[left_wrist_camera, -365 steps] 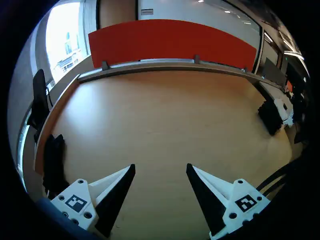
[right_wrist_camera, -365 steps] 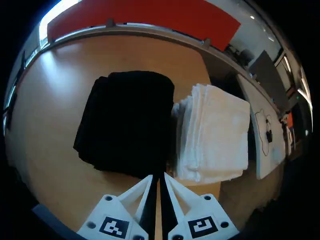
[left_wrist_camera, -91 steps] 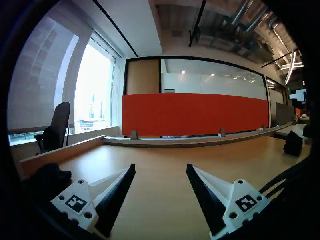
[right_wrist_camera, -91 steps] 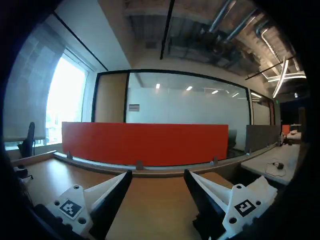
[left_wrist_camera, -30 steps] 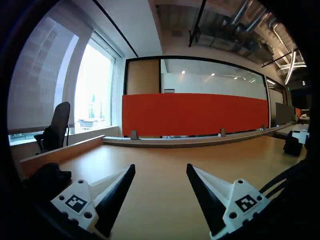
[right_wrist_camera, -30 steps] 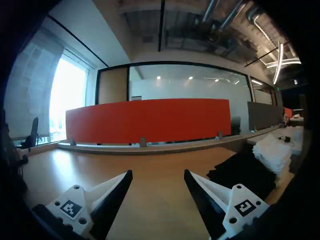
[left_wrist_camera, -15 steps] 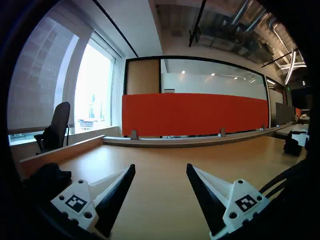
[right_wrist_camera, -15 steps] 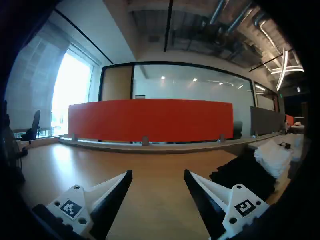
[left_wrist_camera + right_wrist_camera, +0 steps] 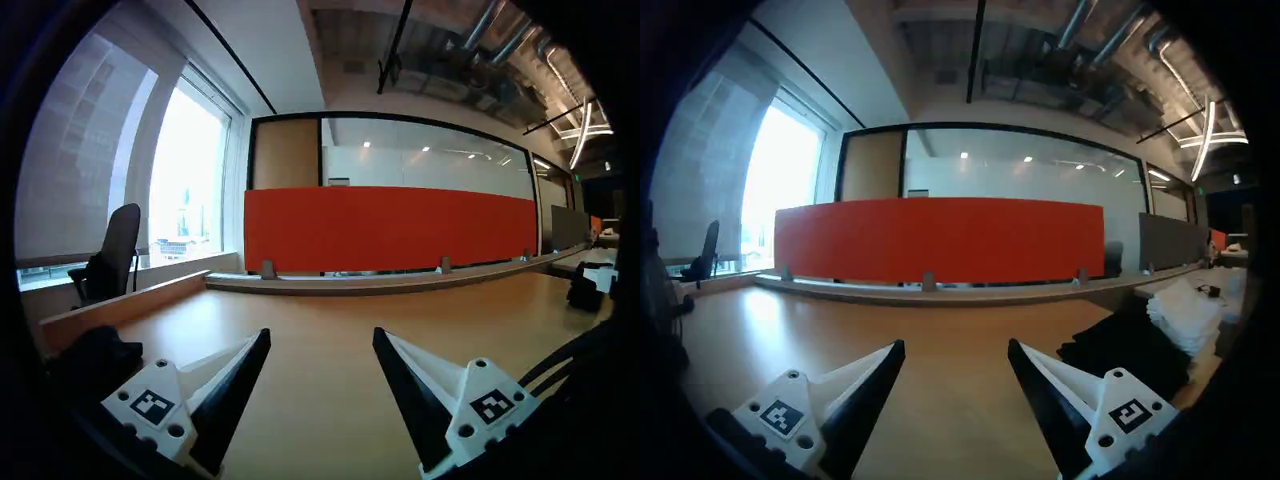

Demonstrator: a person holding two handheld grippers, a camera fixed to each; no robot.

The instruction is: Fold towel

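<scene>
In the right gripper view a stack of folded black towels (image 9: 1130,346) lies on the wooden table at the right, with a stack of folded white towels (image 9: 1186,314) just behind it. My right gripper (image 9: 956,346) is open low over the table, left of the stacks, with nothing between its fingers. My left gripper (image 9: 322,334) also stands open over bare wood, holding nothing. In the left gripper view the black stack (image 9: 584,294) and the white stack (image 9: 602,274) show small at the far right edge. A dark crumpled cloth (image 9: 94,360) lies beside the left finger.
The wooden table (image 9: 336,320) runs back to a red divider panel (image 9: 390,228) at its far edge. A black office chair (image 9: 108,264) stands by the window at left. Another desk (image 9: 1212,280) with small items lies beyond the towel stacks at right.
Over the last second both grippers have held nearly still and stayed open. The right gripper view has shifted only slightly. Twelve seconds ago the right gripper was shut above the two stacks.
</scene>
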